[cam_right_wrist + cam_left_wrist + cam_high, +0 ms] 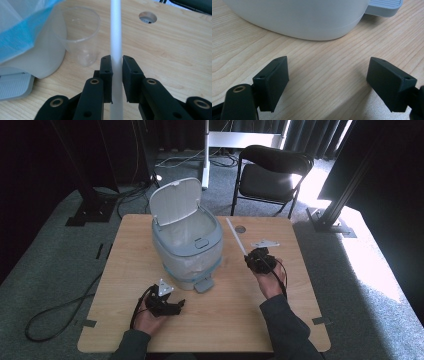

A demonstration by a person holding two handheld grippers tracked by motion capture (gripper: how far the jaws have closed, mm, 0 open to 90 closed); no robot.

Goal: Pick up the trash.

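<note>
A white pedal bin (187,242) with its lid up and a blue-edged liner stands mid-table. My right gripper (255,259) is shut on a long white straw (236,236) that slants up and away toward the bin. In the right gripper view the straw (116,37) runs up between the pads (106,75), and a clear plastic cup (81,35) stands on the table beside the bin (37,50). My left gripper (175,306) rests low on the table in front of the bin, open. Its view shows bare wood between the fingers (274,80) and the bin's base (307,17) ahead.
The bin's grey pedal (204,284) juts toward the front; it also sits at the top right of the left gripper view (384,6). A round cable hole (240,228) is in the table behind the right gripper. A black chair (270,175) stands beyond the table.
</note>
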